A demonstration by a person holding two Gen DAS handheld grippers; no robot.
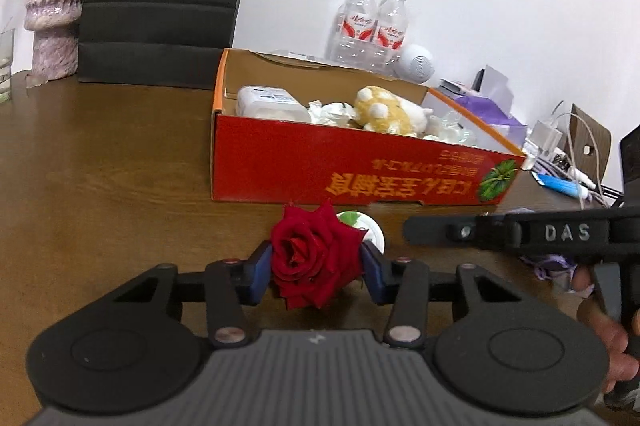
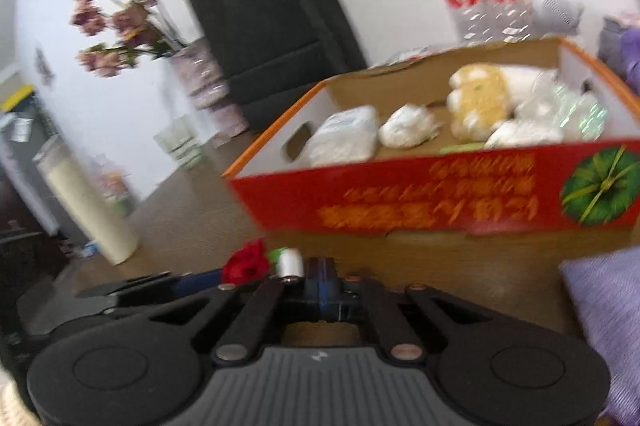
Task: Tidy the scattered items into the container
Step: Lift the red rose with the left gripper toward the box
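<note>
Fingers of the person's right hand curl round a black grip at the right edge of the left wrist view, its body reaching leftward across the worktop in front of the red box. The left tongs sit low over the worktop, pointing at the box, their blue pads pressed against both sides of a red rose, which they hold just short of the box's near wall. A small white round container stands right behind the rose, mostly hidden by it. The right tongs are closed tight, pad against pad, with nothing between them, aimed at the same box from the right. Inside the box lie a yellow plush toy, crumpled tissues and a white packet. The right wrist view is smeared with blur, so the box lettering and a purple cloth at its right edge are hard to make out.
</note>
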